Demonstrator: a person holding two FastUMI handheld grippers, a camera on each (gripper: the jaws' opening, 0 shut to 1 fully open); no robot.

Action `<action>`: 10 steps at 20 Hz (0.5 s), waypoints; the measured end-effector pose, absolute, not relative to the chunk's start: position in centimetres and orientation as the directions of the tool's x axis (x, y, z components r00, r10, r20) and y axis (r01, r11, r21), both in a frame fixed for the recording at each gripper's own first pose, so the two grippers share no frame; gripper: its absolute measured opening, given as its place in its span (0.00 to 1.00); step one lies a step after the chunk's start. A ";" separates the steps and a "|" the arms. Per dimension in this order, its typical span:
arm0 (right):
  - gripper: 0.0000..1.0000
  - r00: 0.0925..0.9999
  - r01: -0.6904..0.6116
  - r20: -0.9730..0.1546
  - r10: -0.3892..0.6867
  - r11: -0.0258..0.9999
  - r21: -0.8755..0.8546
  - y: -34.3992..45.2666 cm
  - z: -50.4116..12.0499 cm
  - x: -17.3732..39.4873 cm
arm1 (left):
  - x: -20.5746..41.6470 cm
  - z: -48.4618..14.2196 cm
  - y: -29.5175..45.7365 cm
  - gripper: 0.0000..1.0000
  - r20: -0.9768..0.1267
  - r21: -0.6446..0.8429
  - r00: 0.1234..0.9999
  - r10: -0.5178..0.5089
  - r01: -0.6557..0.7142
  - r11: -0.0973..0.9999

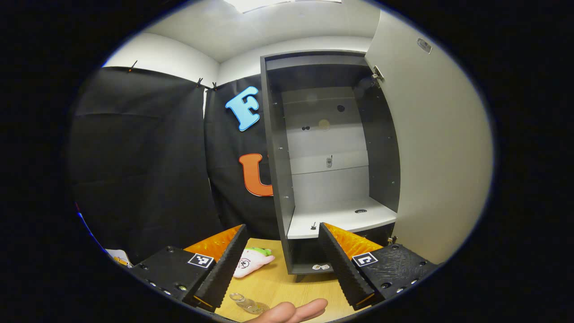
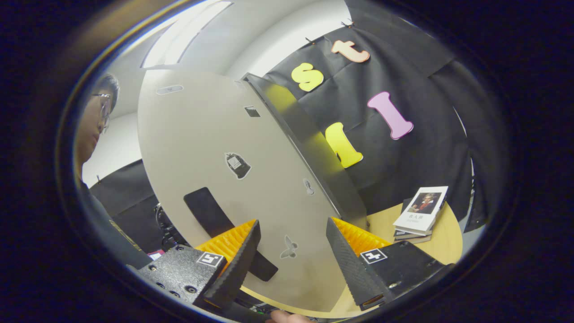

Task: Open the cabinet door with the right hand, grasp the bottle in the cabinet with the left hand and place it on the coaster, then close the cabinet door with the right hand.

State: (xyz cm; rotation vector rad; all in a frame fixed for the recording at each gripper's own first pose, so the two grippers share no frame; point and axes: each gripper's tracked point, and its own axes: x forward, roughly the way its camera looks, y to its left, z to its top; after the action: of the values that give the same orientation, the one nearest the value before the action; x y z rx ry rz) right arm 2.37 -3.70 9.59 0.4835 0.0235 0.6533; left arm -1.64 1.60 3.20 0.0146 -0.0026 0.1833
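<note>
Cabinet door (image 2: pixel 215 179) swung wide, handle (image 2: pixel 224 231) dead ahead between right gripper (image 2: pixel 291 255) jaws, spread, holding nothing. Left gripper (image 1: pixel 283 262) likewise spread, empty, facing bare cabinet (image 1: pixel 332 148) shelf (image 1: pixel 345 220).

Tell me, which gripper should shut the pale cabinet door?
Right: the right gripper, open, faces the pale flat cabinet door by its long black handle; the left gripper points into the dark cabinet.

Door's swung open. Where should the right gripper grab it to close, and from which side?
Take the dark handle strip on the door's outer face, coming straight at that face. It's long and narrow, so the open right gripper should span its short width. Whether it stands proud enough to pinch is unclear.
</note>
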 end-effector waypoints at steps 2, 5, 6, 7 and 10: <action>0.96 0.783 -0.592 0.129 0.609 0.664 0.458 -2.4 9.3 2.7 | -1.4 2.5 1.5 0.96 -0.014 0.000 0.986 0.167 -0.167 0.986; 0.96 0.756 -0.609 0.102 0.647 0.637 0.473 -0.3 8.5 3.9 | -1.3 2.1 2.4 0.96 -0.020 -0.013 0.986 0.168 -0.168 0.986; 0.95 0.749 -0.614 0.098 0.655 0.632 0.473 0.3 8.4 3.6 | -1.3 1.9 2.8 0.96 -0.024 -0.013 0.985 0.172 -0.172 0.985; 0.95 0.744 -0.619 0.094 0.662 0.629 0.470 0.6 8.3 3.6 | -1.4 1.7 3.2 0.96 -0.028 -0.016 0.984 0.175 -0.175 0.984; 0.96 0.741 -0.625 0.098 0.664 0.629 0.463 1.7 8.6 3.4 | -1.5 0.9 4.5 0.96 -0.041 -0.031 0.981 0.192 -0.193 0.981</action>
State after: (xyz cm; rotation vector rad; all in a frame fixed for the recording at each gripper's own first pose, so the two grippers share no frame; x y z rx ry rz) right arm 3.35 1.66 8.59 0.4976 0.0849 0.7391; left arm -1.51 4.49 0.89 -0.0344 0.0379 0.1936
